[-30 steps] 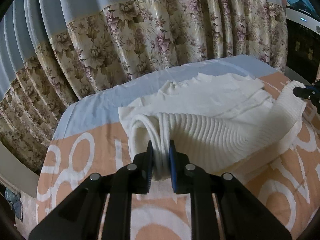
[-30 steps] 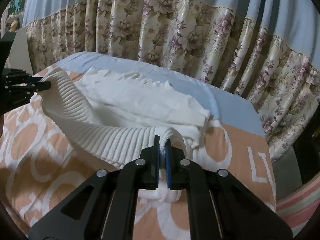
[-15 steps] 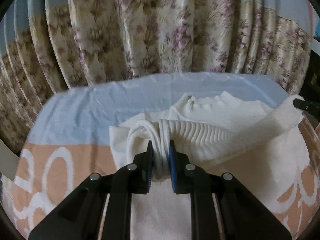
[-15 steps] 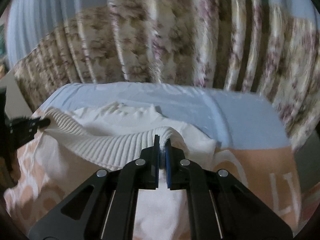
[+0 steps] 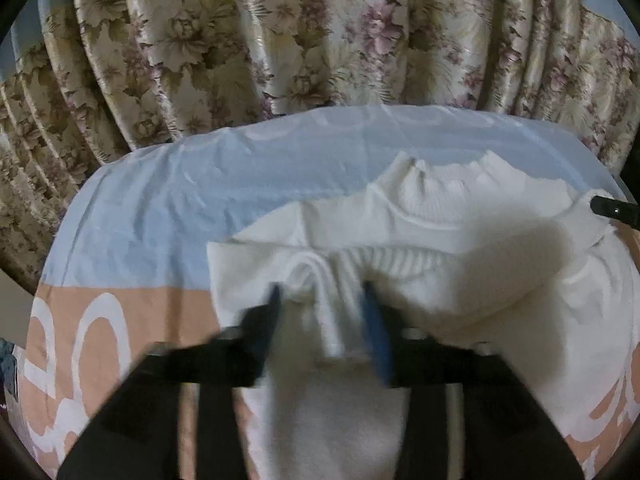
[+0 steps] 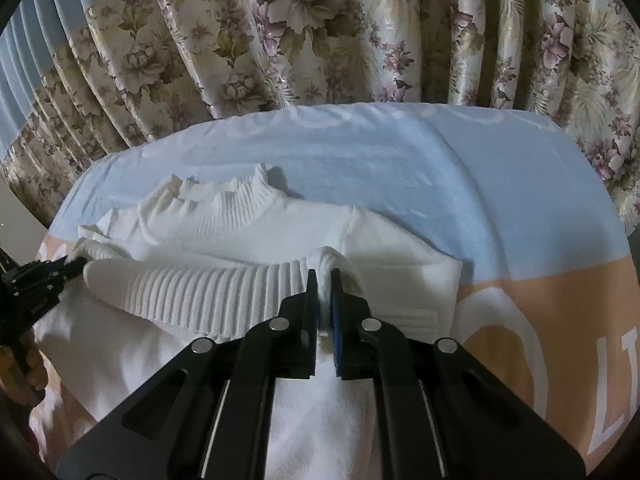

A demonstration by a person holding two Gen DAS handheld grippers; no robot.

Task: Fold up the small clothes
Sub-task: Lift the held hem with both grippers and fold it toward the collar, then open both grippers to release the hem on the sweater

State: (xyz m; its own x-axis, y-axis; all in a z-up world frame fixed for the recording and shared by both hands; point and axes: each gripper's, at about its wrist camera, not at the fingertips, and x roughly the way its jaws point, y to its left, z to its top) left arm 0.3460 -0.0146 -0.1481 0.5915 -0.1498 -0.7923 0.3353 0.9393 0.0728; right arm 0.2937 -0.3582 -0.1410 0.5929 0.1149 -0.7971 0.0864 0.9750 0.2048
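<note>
Left wrist view, left gripper (image 5: 320,300) jaws just opening around ribbed white sweater (image 5: 420,220) hem at frame centre, right gripper (image 6: 324,280) pinching same knit.

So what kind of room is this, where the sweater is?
Probably a bedroom at home. The white sweater lies on what looks like a bed with a blue and peach sheet, and long flowery curtains hang right behind it.

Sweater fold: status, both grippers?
Left gripper fingers just opened, ribbed hem loose between them. Right gripper pinching hem. White sweater hem folded up toward collar on bedspread. Nothing in the way.
</note>
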